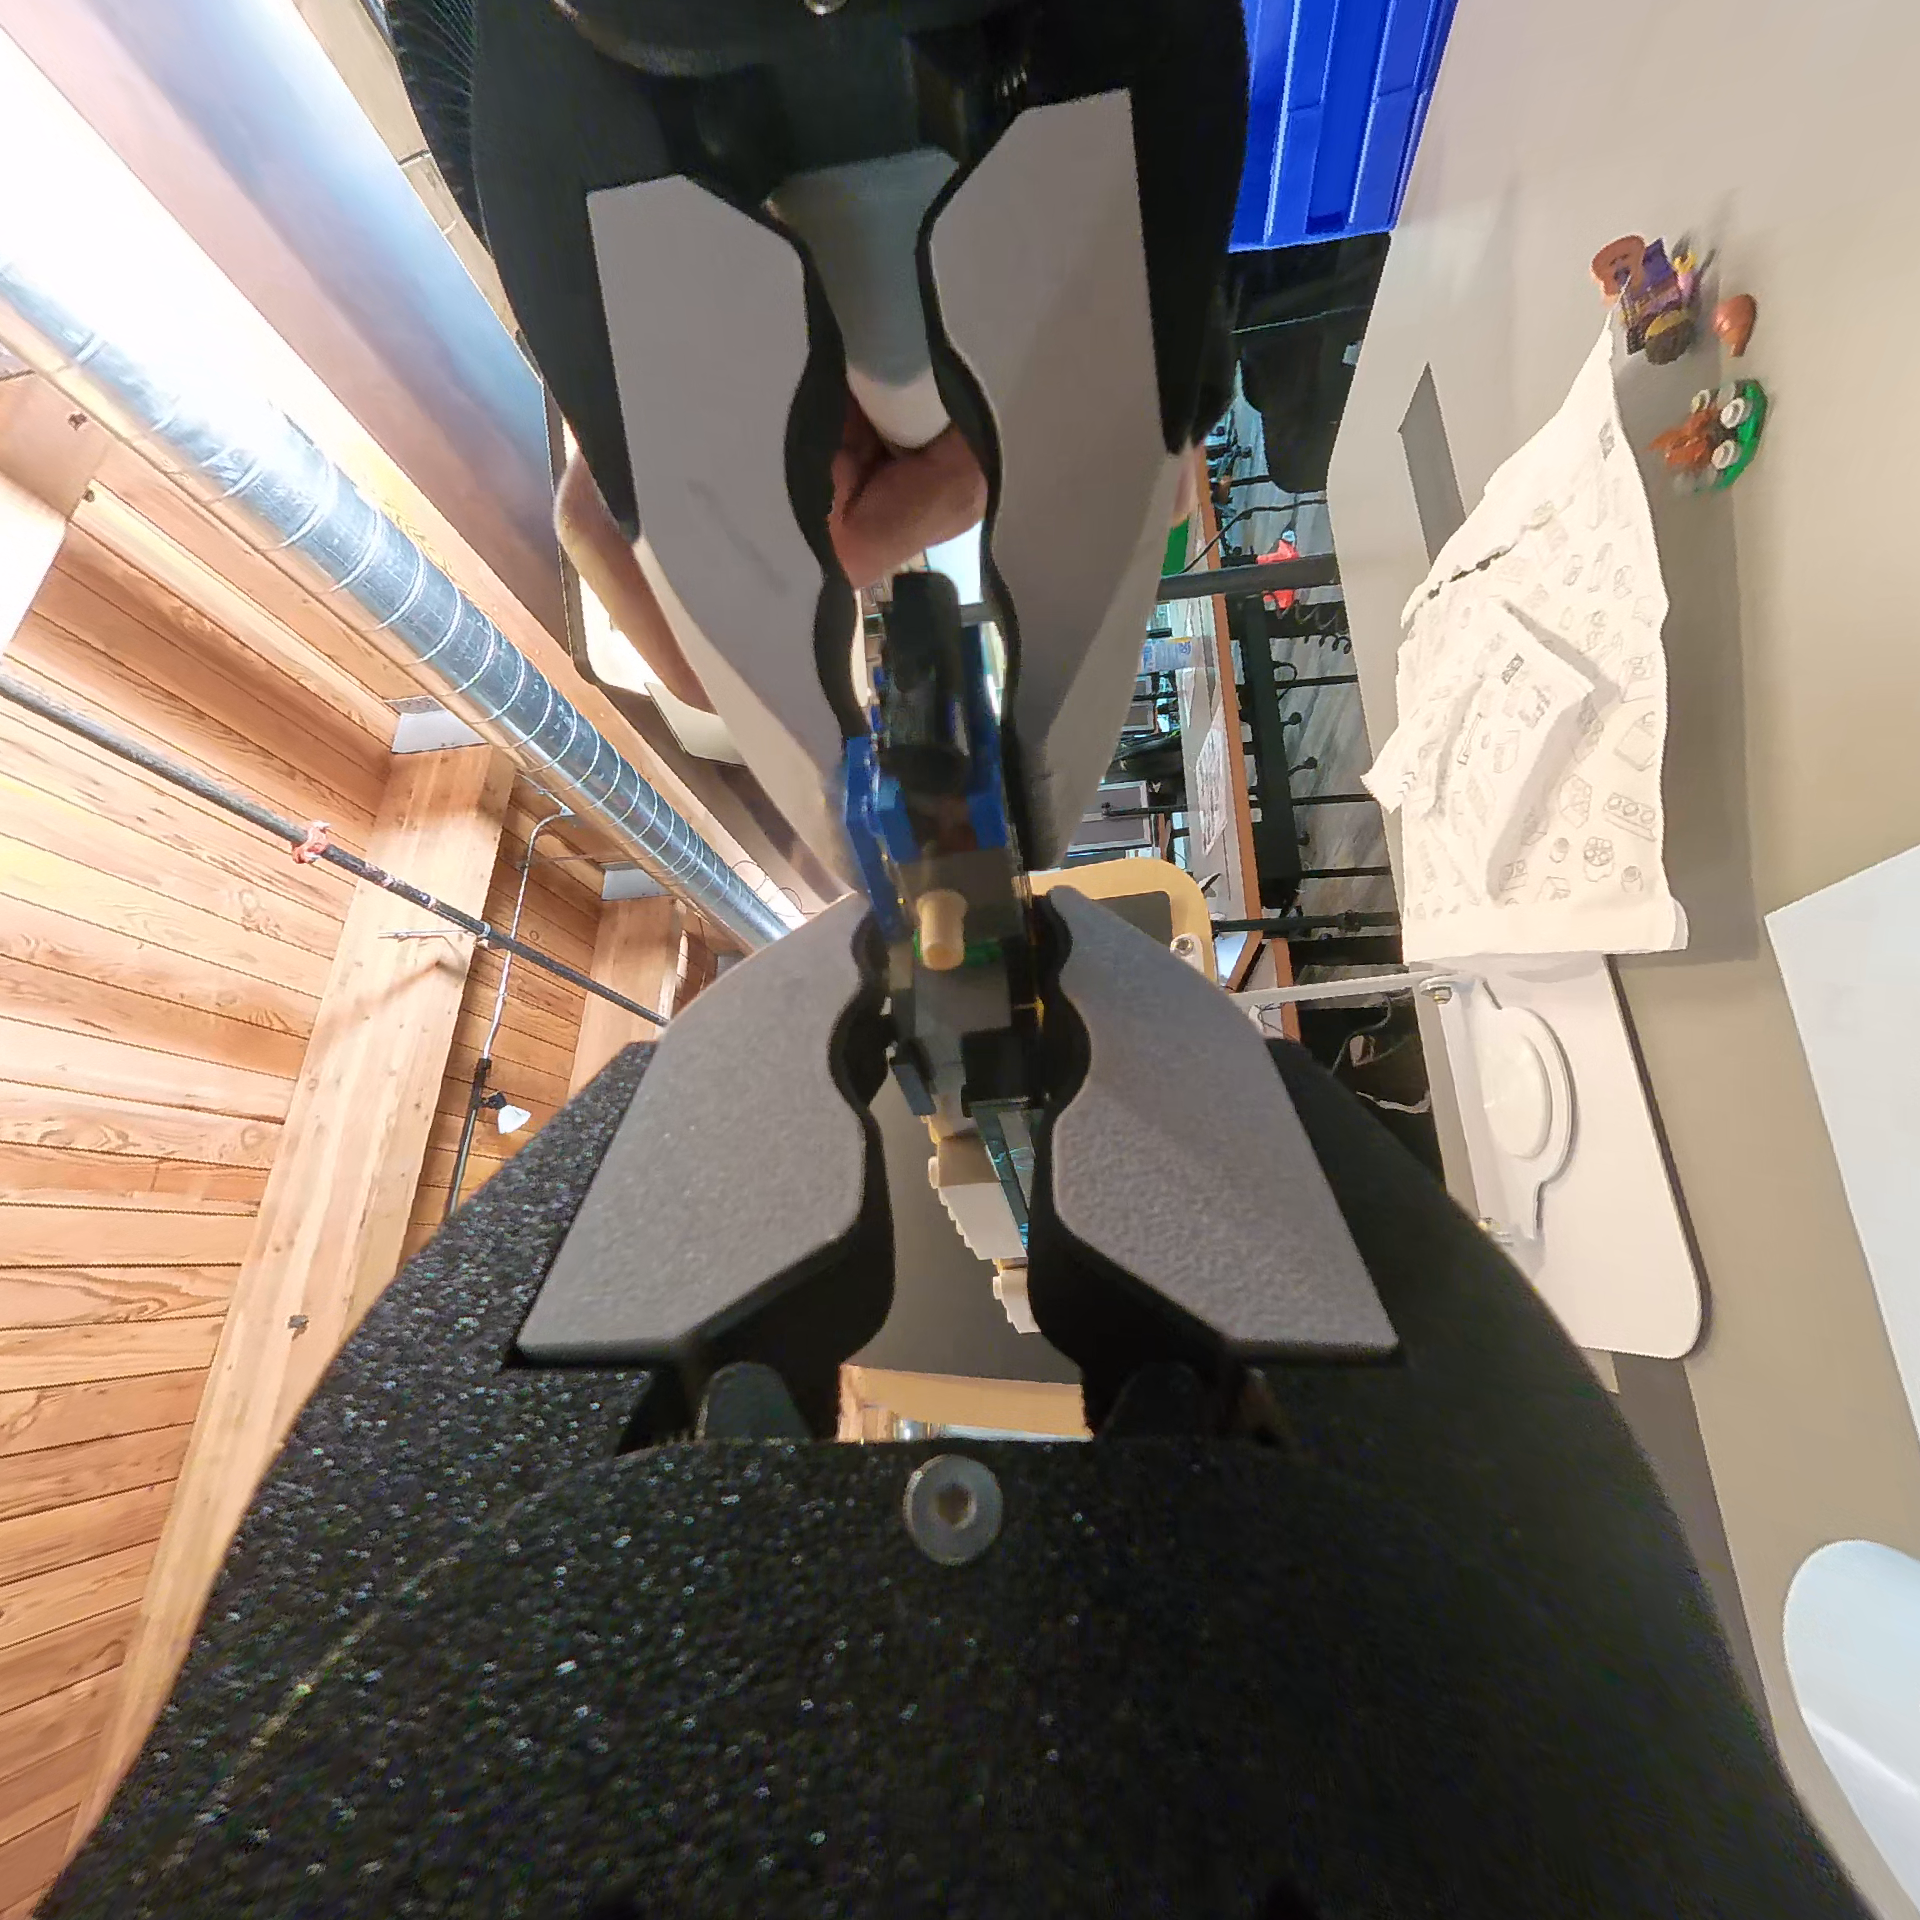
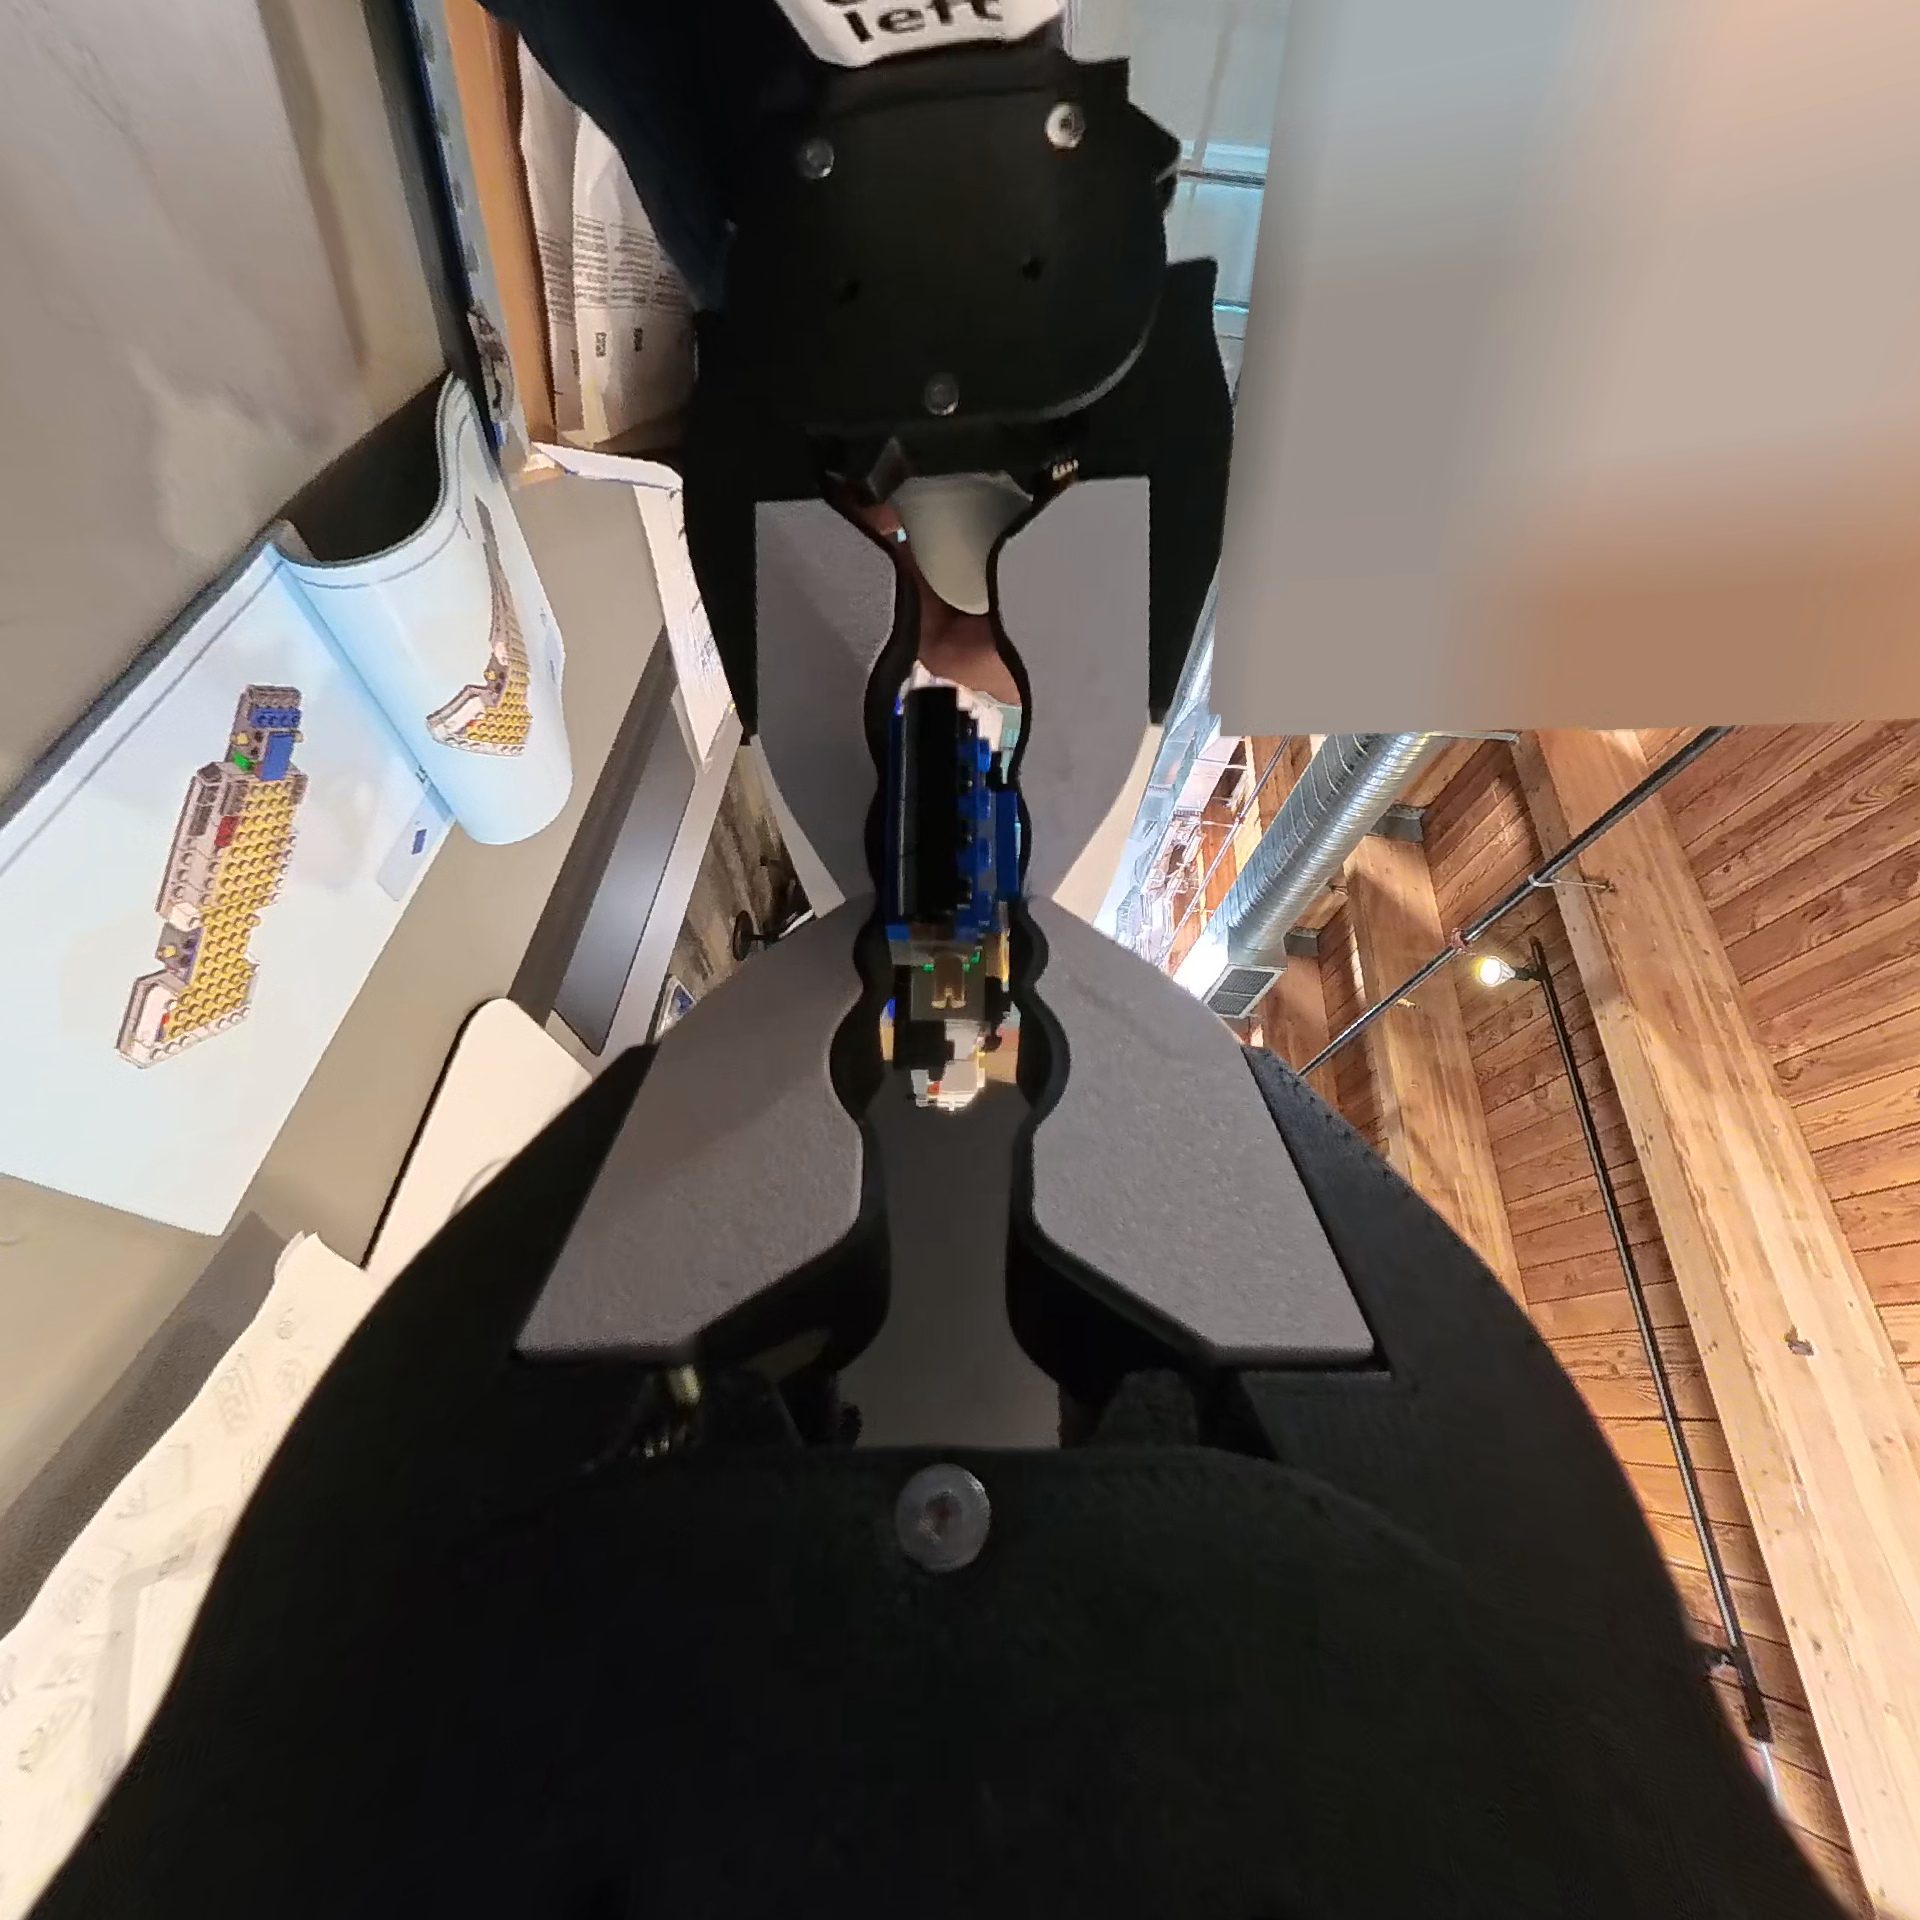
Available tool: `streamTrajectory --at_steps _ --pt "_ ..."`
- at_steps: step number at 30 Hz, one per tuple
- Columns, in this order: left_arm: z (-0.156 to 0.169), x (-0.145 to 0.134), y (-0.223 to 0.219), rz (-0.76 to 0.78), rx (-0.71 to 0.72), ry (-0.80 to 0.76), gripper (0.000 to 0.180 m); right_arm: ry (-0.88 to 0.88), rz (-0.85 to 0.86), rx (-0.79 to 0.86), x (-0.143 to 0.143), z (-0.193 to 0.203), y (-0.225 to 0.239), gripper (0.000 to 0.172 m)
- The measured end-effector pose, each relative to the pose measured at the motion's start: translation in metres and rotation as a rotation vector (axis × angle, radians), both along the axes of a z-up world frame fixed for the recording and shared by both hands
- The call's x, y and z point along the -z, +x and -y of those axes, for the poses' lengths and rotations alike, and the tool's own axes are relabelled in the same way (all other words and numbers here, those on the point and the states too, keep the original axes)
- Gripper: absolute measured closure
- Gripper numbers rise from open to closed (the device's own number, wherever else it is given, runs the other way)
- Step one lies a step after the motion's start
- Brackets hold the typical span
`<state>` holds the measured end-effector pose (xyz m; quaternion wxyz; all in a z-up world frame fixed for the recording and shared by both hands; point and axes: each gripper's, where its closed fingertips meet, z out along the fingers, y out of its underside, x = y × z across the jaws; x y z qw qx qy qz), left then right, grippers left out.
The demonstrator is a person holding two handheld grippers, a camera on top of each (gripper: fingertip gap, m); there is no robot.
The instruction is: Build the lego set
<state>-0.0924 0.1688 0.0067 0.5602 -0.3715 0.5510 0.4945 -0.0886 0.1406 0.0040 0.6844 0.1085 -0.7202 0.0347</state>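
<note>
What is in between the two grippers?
A brick model, blue, black and grey with a tan peg, spans the gap. The left gripper and the right gripper each clamp one end. Both wrist views show it.

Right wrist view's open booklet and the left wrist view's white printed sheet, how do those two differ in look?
The booklet has pale blue pages with a coloured picture of a yellow and grey brick build. The sheet is white with black line drawings. The booklet lies open with one page curling up, while the sheet is creased and rumpled. Both lie on a grey table.
</note>
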Motion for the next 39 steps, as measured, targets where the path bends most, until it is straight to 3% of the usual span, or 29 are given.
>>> streamTrajectory --at_steps 12,22,30,39 --pt "-0.002 0.004 0.002 0.009 -0.001 -0.036 0.155 0.020 0.056 0.019 0.003 -0.002 0.003 0.151" --pt "-0.001 -0.006 -0.006 0.071 0.003 -0.012 0.154 -0.020 -0.025 0.018 -0.009 -0.005 0.004 0.145" --pt "-0.007 -0.004 -0.017 0.074 -0.067 -0.037 0.154 -0.028 0.008 0.016 -0.008 -0.001 0.007 0.134" --pt "-0.015 0.002 -0.025 0.036 -0.177 -0.079 0.154 0.025 -0.013 0.089 0.000 -0.003 -0.007 0.136"
